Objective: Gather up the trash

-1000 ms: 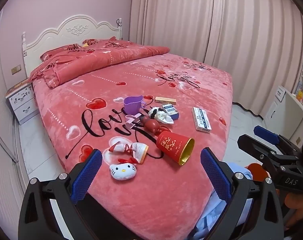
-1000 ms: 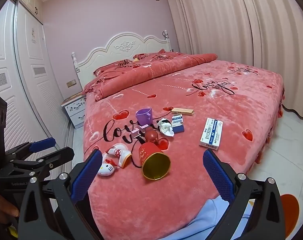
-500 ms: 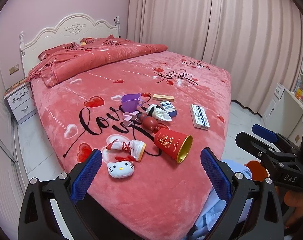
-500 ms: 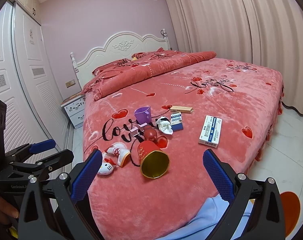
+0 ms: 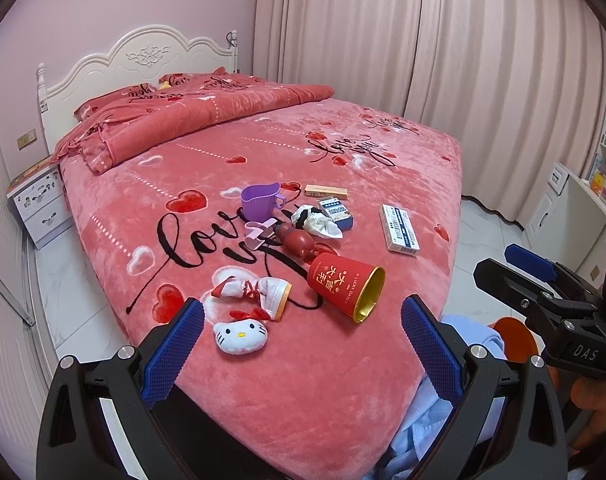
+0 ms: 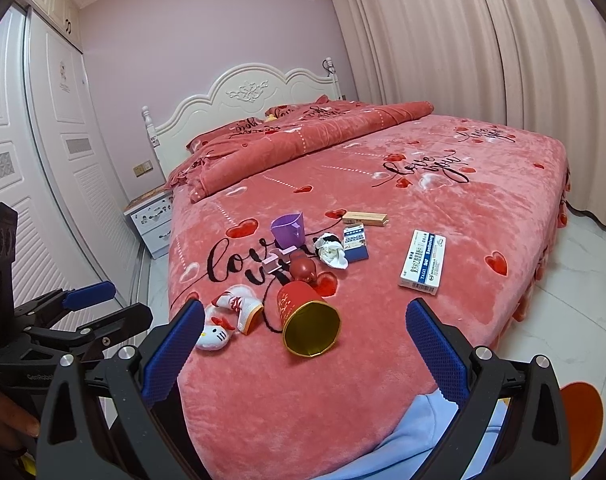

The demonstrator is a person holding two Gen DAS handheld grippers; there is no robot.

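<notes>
Nothing collected yet, by the look of it. Left gripper spread wide and empty, hovering off the foot of the bed; right gripper likewise spread wide, empty, poised over the same near edge. No bin or bag visible in either view, so destination unknown.

All clutter lying in one loose cluster on the pink bedspread. Nearest: red paper cup tipped on its side, gold mouth turned toward the grippers. At about 9 o'clock from the cup, a small white-and-red shoe, and just nearer, a white cat plush. At 11 o'clock from the cup, a dark red bottle-like toy, touching or nearly touching the cup; beyond it a pink clip and an upright purple cup. At 12 o'clock, crumpled white tissue beside a blue cigarette pack, with a slim tan box farther back. At 2 o'clock, well apart, a white medicine box.

Likely trash: tissue, paper cup, boxes. Likely keepers: plush, shoe, purple cup. Whole task still ahead; first pick probably the red cup, closest and unobstructed.
</notes>
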